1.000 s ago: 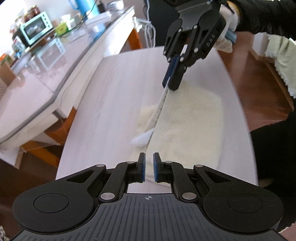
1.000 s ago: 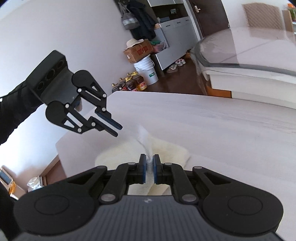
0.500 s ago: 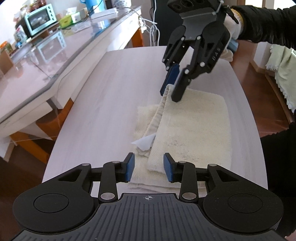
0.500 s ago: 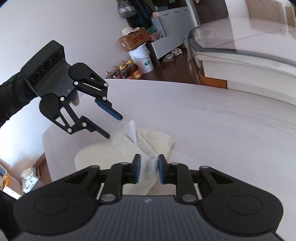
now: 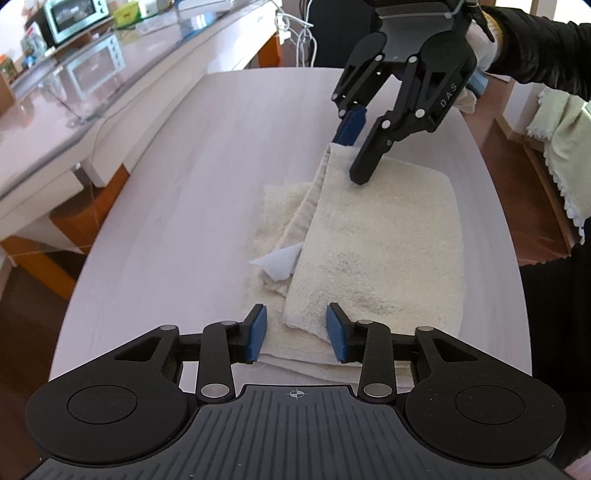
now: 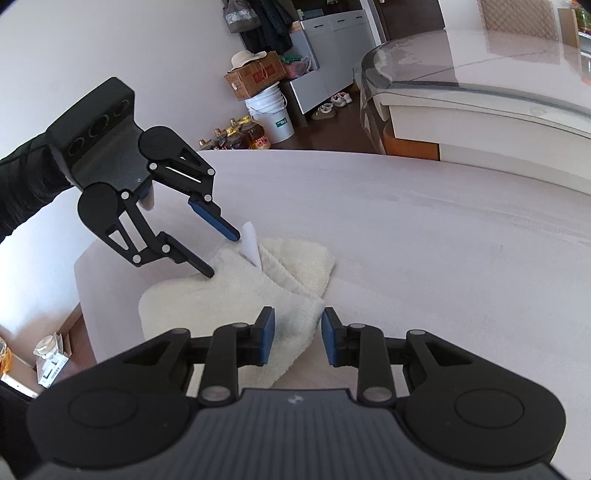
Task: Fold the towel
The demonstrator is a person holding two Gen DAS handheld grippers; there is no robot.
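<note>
On the pale wood-grain desk (image 5: 192,177) in front of you lay the cream towel (image 5: 380,254), folded over on itself with the upper layer covering most of the lower one; a strip of the lower layer showed along its left side in the left wrist view, and a white label (image 5: 280,263) stuck out from between the layers there; your left gripper (image 5: 295,330) hung low over the near edge of the towel, its blue-padded fingers (image 5: 256,332) parted and closing, with the near corner of the upper layer lying between them but neither pad pressing on it; your right gripper (image 5: 355,153) stood at the far corner of the towel, tilted down, its fingers apart to a moderate gap, one dark tip resting on or just above the upper layer and the blue-padded one just beside the raised far corner; I could not tell whether that tip truly touched the cloth; from the right wrist view the same towel (image 6: 207,299) lay spread towards your left gripper (image 6: 223,256), and its near corner sat between the right gripper's (image 6: 297,334) pads without being pinched; your black sleeve (image 5: 535,48) reached in from the upper right behind that gripper; a glass-topped counter (image 5: 74,122) with a small oven (image 5: 75,16) on it ran along the left, well apart from the desk.
</note>
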